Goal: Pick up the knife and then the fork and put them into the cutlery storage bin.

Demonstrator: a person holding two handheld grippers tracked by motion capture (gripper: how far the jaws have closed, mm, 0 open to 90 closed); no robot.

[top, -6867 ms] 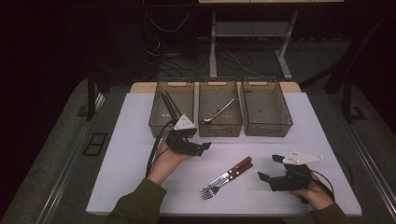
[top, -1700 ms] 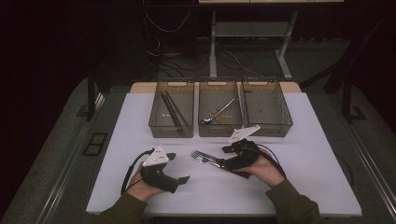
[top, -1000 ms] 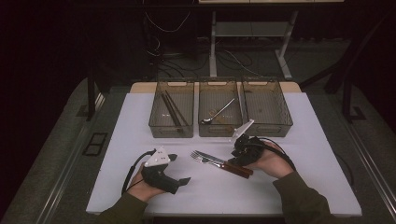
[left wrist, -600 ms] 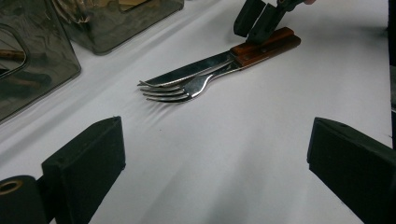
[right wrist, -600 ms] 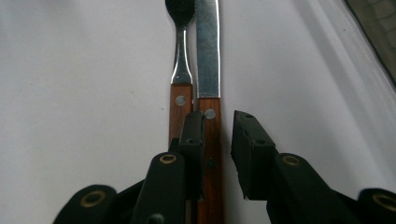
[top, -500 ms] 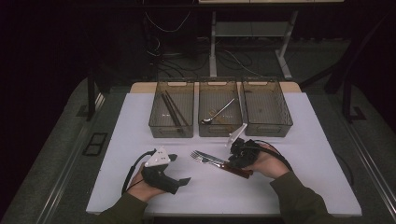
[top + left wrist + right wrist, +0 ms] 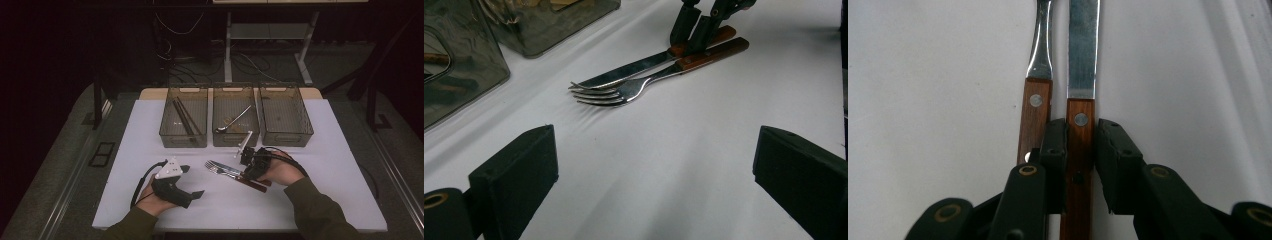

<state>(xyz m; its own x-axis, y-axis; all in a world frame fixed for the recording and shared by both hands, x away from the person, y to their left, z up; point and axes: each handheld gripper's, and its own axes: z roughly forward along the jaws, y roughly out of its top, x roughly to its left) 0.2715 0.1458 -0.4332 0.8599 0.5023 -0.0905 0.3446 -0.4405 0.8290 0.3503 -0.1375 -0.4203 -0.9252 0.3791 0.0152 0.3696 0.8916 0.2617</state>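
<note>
The step in hand appears to be picking up the knife (image 7: 1080, 135) for sorting into one of the trays. The right gripper (image 7: 1080, 165) has just been closing, and its jaws now stand narrow around the knife's wooden handle: the left pad lies against the handle's side, between it and the fork (image 7: 1037, 107), while the right pad sits just beside the other side with a thin gap showing. The grip looks nearly made but not quite firm. The knife lies flat on the tabletop (image 7: 320, 165), its blade running straight ahead of the jaws, and the fork rests just to the left of them, parallel and almost touching the knife.

The left gripper (image 7: 654, 200) rests on the tabletop with its jaws wide and nothing between them; the cutlery lies well ahead of them.

The next move likely calls for closing the last bit onto the handle, then lifting straight up so the left pad does not drag the fork along, and carrying the knife toward the empty right tray (image 7: 285, 112).
</note>
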